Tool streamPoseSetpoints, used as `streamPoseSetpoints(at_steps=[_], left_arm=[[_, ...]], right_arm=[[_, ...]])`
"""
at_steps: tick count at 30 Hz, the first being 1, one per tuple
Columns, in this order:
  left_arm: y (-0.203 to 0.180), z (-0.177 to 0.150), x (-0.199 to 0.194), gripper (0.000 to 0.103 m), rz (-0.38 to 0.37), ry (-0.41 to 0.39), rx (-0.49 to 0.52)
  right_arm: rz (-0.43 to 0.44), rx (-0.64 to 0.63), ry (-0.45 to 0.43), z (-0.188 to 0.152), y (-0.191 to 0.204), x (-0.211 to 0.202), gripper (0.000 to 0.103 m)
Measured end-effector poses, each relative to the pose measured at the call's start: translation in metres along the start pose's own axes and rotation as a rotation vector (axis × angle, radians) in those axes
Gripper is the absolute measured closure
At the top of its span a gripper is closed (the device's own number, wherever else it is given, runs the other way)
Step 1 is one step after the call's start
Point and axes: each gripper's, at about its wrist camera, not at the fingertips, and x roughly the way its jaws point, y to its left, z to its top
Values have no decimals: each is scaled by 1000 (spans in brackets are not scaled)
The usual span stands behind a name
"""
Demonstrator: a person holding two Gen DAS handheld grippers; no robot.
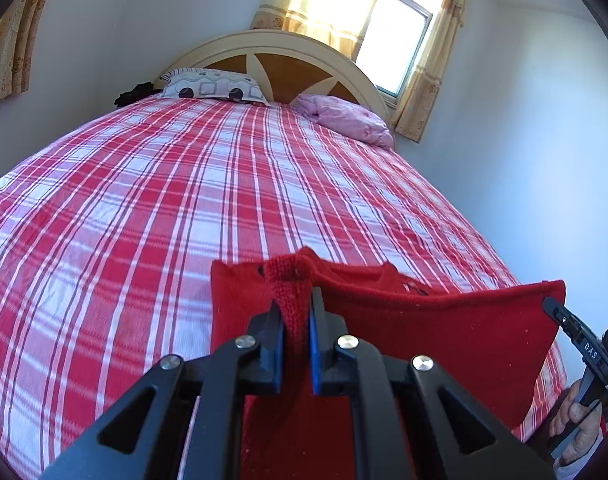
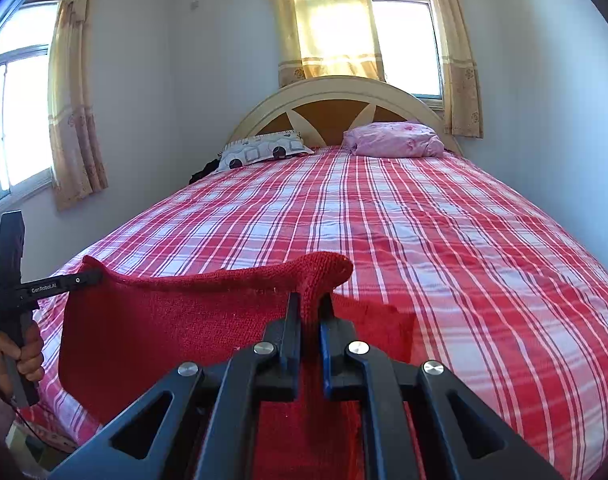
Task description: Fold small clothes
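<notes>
Red knitwear, a small sweater [image 1: 424, 320], is held up off the bed [image 1: 144, 200] at the lower centre of both views, stretched between the two grippers. The left gripper [image 1: 296, 320] is clamped on a bunched knitted corner, and the right gripper [image 2: 310, 320] is likewise closed on a fold of the same cloth. The garment's long axis runs side to side from one gripper to the other, with its body hanging below the fingers and toward the near edge of the bed. Neither hand appears nearer to the cloth; both are already gripping it.

Ahead lies open checked sheet, which is judged to give room for laying the garment down flat. A patterned pillow [image 2: 264, 150] and a pink bundle [image 2: 396, 140] are seen by the headboard [image 2: 336, 100] in the upper centre, well apart from the sweater, so nothing stands in the way.
</notes>
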Motion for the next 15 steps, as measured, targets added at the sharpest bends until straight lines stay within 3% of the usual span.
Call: streamPoseSetpoints(at_steps=[11,15], left_arm=[[7,40,60,93,53,7,-24],[15,43,91,93,95,48,-42]], right_arm=[[-30,10,63,32,-26,88,96],[-41,30,120,30,-37,128,96]])
